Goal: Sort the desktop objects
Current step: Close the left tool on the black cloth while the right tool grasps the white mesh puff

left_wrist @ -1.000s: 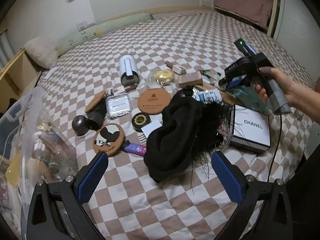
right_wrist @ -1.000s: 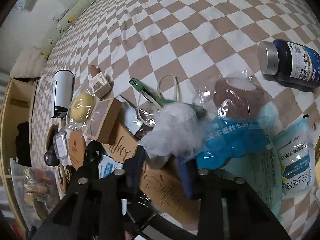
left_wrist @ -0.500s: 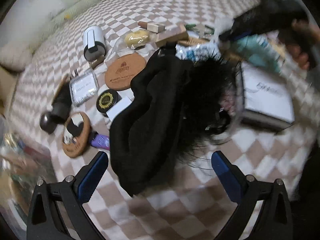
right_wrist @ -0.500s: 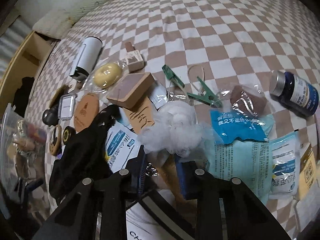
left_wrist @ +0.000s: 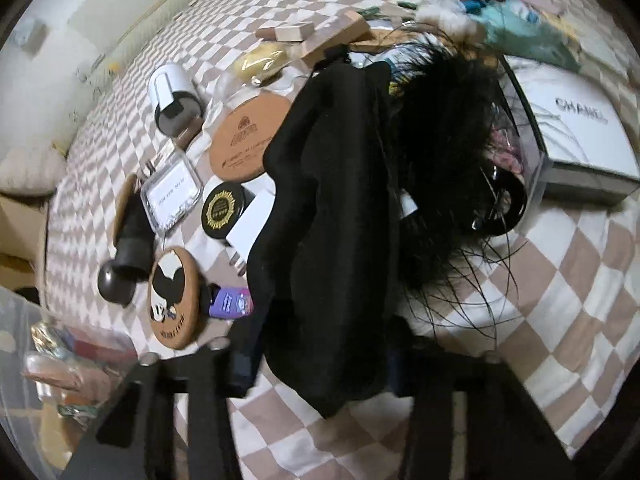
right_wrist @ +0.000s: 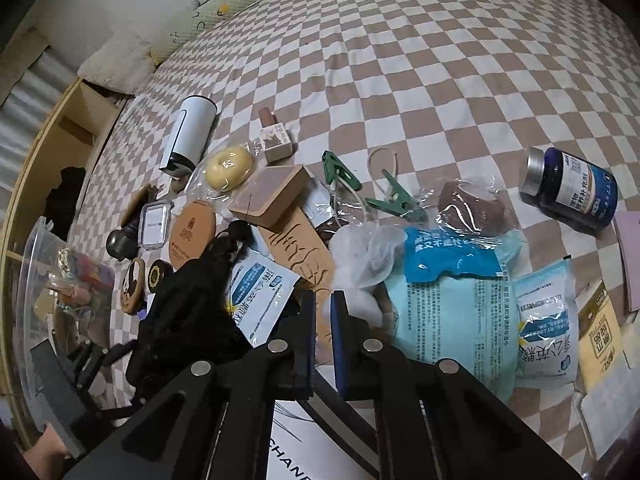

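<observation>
Between my left jaws lies a matt black cloth (left_wrist: 332, 216), soft and lint-free, beside wispy black feathers (left_wrist: 448, 128). The cork coaster (left_wrist: 248, 136) looks grainy. My right jaws face a glossy plastic packet (right_wrist: 452, 300), a metal-capped bottle (right_wrist: 568, 188) and a woven checked bedsheet (right_wrist: 400, 60).

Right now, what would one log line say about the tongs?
left tongs: closing, black cloth between them | right tongs: shut beside white fluff, grip unclear | stage: grabbing cloth

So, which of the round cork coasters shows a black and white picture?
The small cork coaster beside the purple packet; the larger one carries only brown print.
</observation>
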### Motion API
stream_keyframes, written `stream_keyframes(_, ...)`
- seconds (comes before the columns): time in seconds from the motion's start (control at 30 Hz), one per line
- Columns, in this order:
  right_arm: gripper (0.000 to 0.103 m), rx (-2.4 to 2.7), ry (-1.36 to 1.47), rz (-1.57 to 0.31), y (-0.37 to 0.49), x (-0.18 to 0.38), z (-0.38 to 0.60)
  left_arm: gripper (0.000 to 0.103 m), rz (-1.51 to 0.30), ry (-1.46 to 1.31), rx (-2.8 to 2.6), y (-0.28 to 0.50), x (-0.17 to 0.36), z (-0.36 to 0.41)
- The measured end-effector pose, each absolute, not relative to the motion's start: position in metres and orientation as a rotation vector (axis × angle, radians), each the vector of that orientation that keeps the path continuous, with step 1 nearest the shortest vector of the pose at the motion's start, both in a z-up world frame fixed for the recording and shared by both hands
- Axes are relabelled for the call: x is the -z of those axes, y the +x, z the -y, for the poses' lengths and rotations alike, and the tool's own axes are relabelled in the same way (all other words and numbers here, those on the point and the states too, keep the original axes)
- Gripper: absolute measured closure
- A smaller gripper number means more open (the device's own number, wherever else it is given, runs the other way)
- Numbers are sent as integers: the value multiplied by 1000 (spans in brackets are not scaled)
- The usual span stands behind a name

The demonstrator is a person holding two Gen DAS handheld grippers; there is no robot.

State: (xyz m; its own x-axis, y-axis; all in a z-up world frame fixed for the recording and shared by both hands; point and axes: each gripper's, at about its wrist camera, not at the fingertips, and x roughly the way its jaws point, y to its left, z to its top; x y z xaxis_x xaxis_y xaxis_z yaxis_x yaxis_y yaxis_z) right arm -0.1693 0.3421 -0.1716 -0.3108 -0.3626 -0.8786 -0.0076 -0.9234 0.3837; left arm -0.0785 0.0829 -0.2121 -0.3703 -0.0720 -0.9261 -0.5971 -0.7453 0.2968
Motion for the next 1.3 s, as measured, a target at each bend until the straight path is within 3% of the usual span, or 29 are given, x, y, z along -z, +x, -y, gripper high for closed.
stream_keyframes(0.07, 95, 2338, 1686, 471, -168, 169, -344, 73, -784, -1531, -2201, -82, 203, -75)
stream_keyframes(0.33, 94, 2381, 1682, 414, -173, 178, -333, 78, -471, -1563, -2297, -96, 176, -48)
stream_keyframes(0.47, 93, 2416, 1685, 393, -181, 181, -333, 78, -440, -1565, -2304, -94, 173, -43)
stream_keyframes(0.5, 89, 2409, 1694, 410, -183, 183, -334, 78, -432, -1572, -2300, -94, 174, -42)
stream_keyframes(0.53, 69, 2403, 1705, 423, -184, 185, -334, 78, -427, -1576, -2297, -95, 175, -40)
stream_keyframes(0.57, 37, 2405, 1715, 425, -185, 187, -335, 78, -422, -1581, -2292, -95, 176, -39)
stream_keyframes(0.6, 29, 2416, 1724, 409, -185, 188, -335, 78, -422, -1584, -2290, -94, 177, -39)
stream_keyframes(0.63, 27, 2415, 1728, 382, -185, 189, -334, 78, -427, -1584, -2286, -94, 178, -39)
stream_keyframes(0.77, 30, 2395, 1777, 296, -188, 197, -328, 78, -411, -1601, -2274, -96, 183, -36)
stream_keyframes(0.8, 35, 2390, 1785, 289, -189, 200, -327, 78, -407, -1607, -2272, -97, 185, -36)
stream_keyframes(0.87, 55, 2386, 1803, 255, -190, 205, -325, 78, -399, -1620, -2271, -99, 188, -34)
stream_keyframes(0.97, 67, 2376, 1813, 232, -192, 211, -323, 78, -402, -1627, -2277, -101, 190, -34)
stream_keyframes(1.2, 73, 2367, 1829, 27, -188, 221, -305, 78, -423, -1643, -2268, -108, 199, -40)
stream_keyframes(1.3, 74, 2376, 1817, 44, -188, 218, -309, 78, -404, -1654, -2260, -112, 199, -42)
